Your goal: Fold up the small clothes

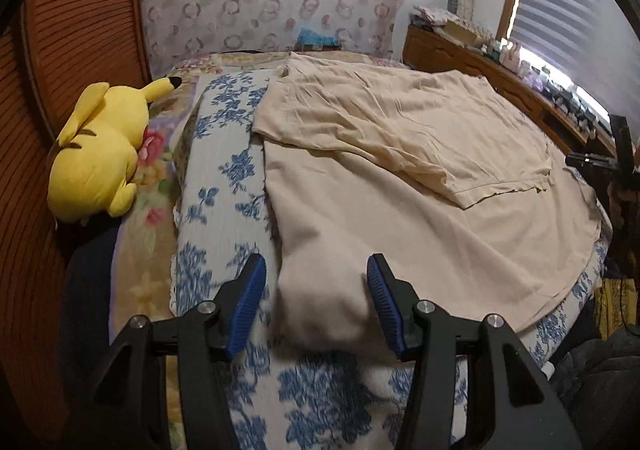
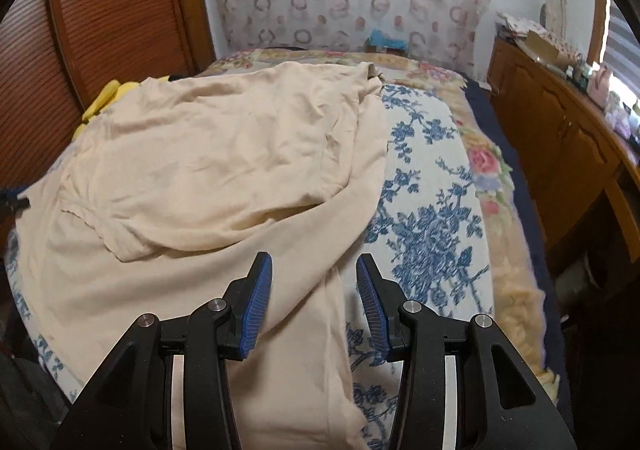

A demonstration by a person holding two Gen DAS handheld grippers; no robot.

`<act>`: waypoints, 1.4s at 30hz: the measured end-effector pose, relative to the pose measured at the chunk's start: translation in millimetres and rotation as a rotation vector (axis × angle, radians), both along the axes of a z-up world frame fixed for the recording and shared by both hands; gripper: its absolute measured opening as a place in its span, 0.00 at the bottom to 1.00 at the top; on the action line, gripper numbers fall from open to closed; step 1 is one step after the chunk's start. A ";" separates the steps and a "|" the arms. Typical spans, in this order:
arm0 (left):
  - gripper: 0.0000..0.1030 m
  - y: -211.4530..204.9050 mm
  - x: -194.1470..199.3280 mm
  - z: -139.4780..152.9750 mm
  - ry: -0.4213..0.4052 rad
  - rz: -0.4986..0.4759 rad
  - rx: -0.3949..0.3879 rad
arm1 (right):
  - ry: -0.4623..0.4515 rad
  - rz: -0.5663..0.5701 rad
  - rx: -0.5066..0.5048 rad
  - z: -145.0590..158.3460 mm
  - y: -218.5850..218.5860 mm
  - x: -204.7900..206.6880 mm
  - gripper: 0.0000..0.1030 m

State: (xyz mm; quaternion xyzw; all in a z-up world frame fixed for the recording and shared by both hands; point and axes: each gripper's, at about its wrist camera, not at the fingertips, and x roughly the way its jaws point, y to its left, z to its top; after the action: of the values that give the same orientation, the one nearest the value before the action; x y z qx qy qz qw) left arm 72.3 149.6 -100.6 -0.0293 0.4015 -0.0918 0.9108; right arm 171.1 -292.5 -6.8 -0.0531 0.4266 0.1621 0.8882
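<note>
Both tongs released over beige shirt [image 1: 400, 178]: left gripper [image 1: 316, 302], right gripper [image 2: 314, 298]. I judge one fold laid, more remaining.

Soft matt cream cloth, the garment [image 1: 400, 154], creased and thin at its hems. Under it a woven bedspread [image 1: 224, 186], blue flowers, slightly nubbly. At nine o'clock a plush yellow toy [image 1: 96, 154], velvety. The left gripper [image 1: 316, 282] shows matt black plastic, ribbed blue pads, shiny metal screws. Ridged wooden panel [image 2: 120, 10], warm satin sheen.
</note>
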 end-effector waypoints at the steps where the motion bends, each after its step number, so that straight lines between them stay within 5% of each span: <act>1: 0.50 1.0 -3.1 -2.1 -0.001 0.002 -0.002 | -0.005 0.003 -0.002 0.7 1.2 -0.1 0.43; 2: 0.48 1.5 -4.5 -2.5 0.001 0.004 0.000 | -0.009 0.005 -0.003 0.7 2.8 -0.2 0.43; 6: 0.07 1.6 -9.4 -3.1 0.011 0.009 0.014 | -0.028 0.009 0.012 6.4 10.3 6.1 0.43; 14: 0.06 11.9 -34.9 36.0 -0.034 0.084 0.025 | -0.051 0.042 0.021 12.6 35.9 14.4 0.43; 26: 0.58 10.0 -2.9 43.7 -0.058 0.063 -0.020 | -0.018 0.029 0.048 1.1 43.0 31.3 0.50; 42: 0.58 -33.7 84.2 23.8 0.010 -0.017 0.005 | 0.065 -0.025 0.016 -11.6 19.9 56.5 0.50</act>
State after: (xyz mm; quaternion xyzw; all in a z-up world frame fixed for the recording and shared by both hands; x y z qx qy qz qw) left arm 156.4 115.8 -76.9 -0.0239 0.4066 -0.0985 0.9080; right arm 227.5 -272.6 -18.4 -0.0351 0.4545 0.1559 0.8763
